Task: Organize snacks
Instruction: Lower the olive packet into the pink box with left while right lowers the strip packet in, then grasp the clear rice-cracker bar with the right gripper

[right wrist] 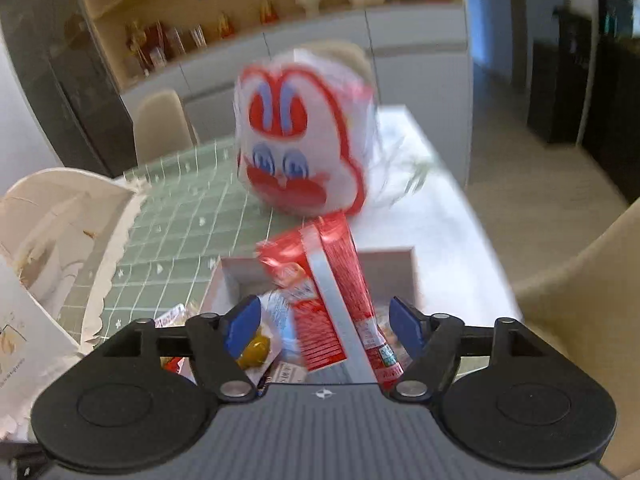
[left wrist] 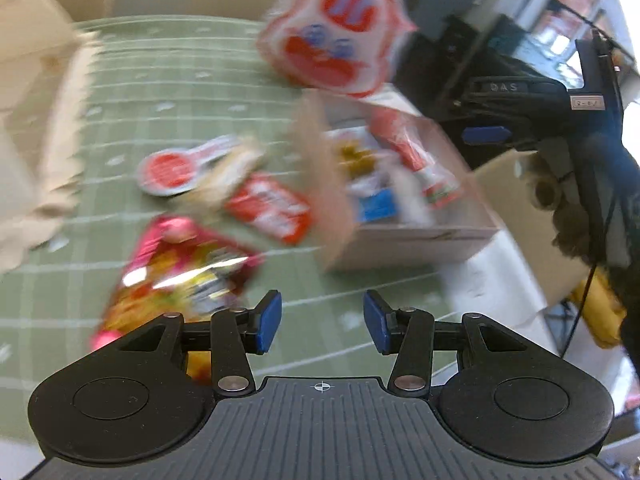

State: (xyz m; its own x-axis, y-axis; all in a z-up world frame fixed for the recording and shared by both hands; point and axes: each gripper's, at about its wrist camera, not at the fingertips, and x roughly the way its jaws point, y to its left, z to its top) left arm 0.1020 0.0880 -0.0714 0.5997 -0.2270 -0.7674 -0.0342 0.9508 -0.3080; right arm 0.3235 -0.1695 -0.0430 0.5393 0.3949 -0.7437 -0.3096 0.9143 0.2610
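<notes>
My right gripper [right wrist: 324, 325] hangs over an open white box [right wrist: 402, 258] of snacks. Its jaws stand open around a long red packet [right wrist: 340, 292] that leans upright in the box; the left pad [right wrist: 242, 322] is clear of it. Beyond the box stands a white bag with a red rabbit face [right wrist: 304, 140]. My left gripper [left wrist: 323, 322] is open and empty above the green grid tablecloth [left wrist: 160, 92]. Ahead of it lie a pink and yellow bag [left wrist: 180, 268], a red packet [left wrist: 272, 212] and a round red-and-white pack [left wrist: 176, 168]. The box [left wrist: 420, 240] sits to its right, the rabbit bag [left wrist: 332, 36] behind.
A white scalloped paper container [right wrist: 60, 240] stands at the table's left. Beige chairs [right wrist: 160, 128] surround the table, one close at the right [right wrist: 580, 300]. The other gripper's black body [left wrist: 520, 96] shows at the upper right of the left wrist view. Both views are blurred.
</notes>
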